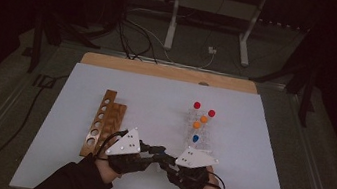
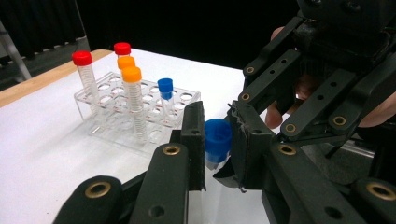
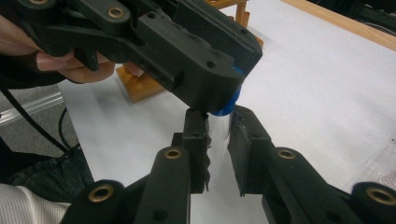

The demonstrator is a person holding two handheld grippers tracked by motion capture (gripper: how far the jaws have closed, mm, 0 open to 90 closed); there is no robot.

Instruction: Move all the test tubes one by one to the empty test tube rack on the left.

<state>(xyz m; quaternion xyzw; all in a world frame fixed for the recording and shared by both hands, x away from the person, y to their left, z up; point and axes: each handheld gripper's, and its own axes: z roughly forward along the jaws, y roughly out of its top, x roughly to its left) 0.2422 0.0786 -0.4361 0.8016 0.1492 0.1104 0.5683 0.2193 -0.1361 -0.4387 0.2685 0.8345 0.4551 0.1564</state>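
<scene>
While left fingers (image 2: 194,135) pinch blue cap (image 2: 218,135), tube (image 3: 217,133) between right fingers (image 3: 196,140)

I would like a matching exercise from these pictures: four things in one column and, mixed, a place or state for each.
1. left gripper
2. right gripper
3. wooden rack
4. clear rack

a. holds capped tubes upright
b. shut on the tube's clear body
c. shut on the blue cap
d. holes empty, left on the table

Pairs: 1-c, 2-b, 3-d, 4-a
</scene>
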